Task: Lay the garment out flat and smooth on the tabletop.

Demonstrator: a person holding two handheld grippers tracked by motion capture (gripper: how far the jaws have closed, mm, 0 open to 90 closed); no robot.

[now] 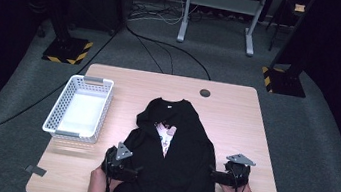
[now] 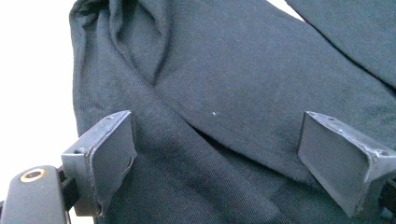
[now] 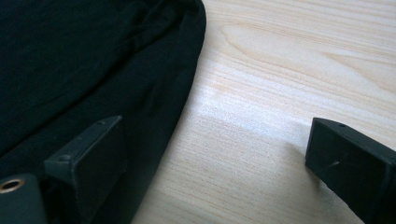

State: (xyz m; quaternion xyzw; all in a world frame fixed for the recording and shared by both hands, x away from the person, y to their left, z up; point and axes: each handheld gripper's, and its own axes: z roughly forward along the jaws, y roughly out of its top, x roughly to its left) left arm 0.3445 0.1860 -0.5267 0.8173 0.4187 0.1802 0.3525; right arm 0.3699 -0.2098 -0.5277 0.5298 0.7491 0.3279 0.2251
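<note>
Pale wooden tabletop (image 1: 238, 105): near its front edge we see a black T-shirt (image 1: 175, 172), sides folded inward, white print showing. Left gripper (image 1: 136, 173) and right gripper (image 1: 210, 172) gape empty at its sides.

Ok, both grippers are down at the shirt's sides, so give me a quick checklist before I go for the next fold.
1. Left gripper jaws open: ok, wide apart over the fabric, gripping nothing.
2. Right gripper jaws open: ok, one jaw over the shirt's edge, the other over bare table.
3. Black shirt lying flat: not ok, both sides are folded inward, leaving a light printed strip showing in the middle, and creases near the left gripper.
4. Shirt fully on the table: ok, hem near the front edge.
5. White basket ready: ok, nothing inside, left of the shirt.
</note>
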